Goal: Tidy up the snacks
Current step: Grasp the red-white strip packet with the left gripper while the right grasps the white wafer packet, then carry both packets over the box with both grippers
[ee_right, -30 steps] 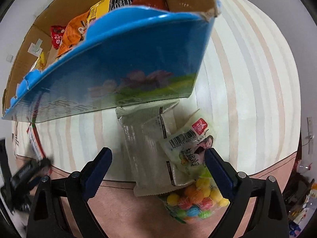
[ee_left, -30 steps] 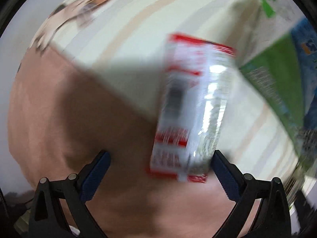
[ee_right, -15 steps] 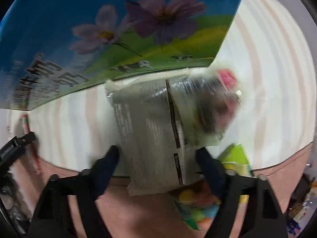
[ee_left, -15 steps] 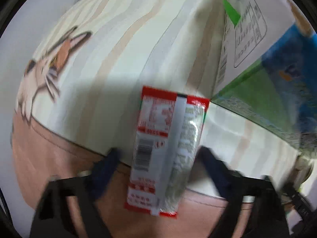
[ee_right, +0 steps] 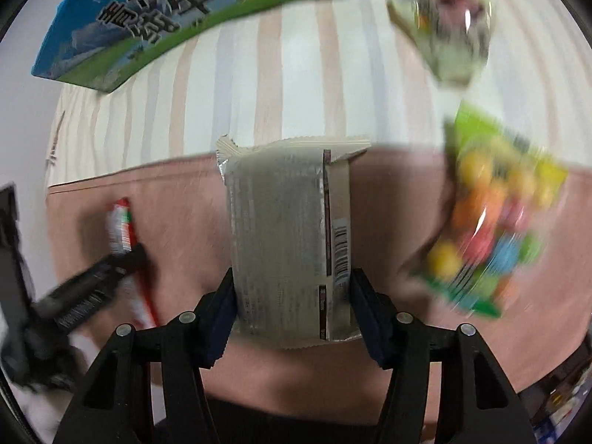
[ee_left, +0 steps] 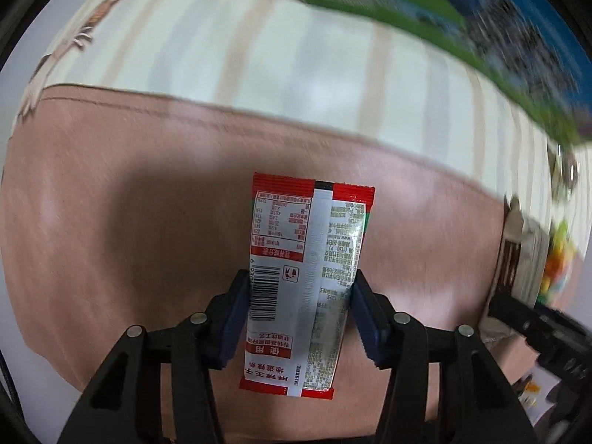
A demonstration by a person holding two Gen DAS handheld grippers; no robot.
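My left gripper (ee_left: pixel 299 312) is shut on a red and silver snack packet (ee_left: pixel 307 281), back side up, held over the pink cloth border. My right gripper (ee_right: pixel 292 314) is shut on a grey-silver snack packet (ee_right: pixel 288 236). The left gripper and red packet (ee_right: pixel 120 227) also show at the left of the right wrist view. A bag of colourful candy balls (ee_right: pixel 488 236) lies to the right, and a small clear packet (ee_right: pixel 451 29) lies beyond it. The blue and green cardboard box (ee_right: pixel 166 18) stands at the back.
The striped cream tablecloth (ee_left: pixel 259 55) has a pink border (ee_left: pixel 111 222) at its near edge. The blue and green box (ee_left: pixel 481 29) fills the upper right of the left wrist view. The right gripper and the grey packet (ee_left: pixel 518 255) show at its right edge.
Both grippers have closed on their packets and pulled back toward the pink border. The box now looks farther away in both views.
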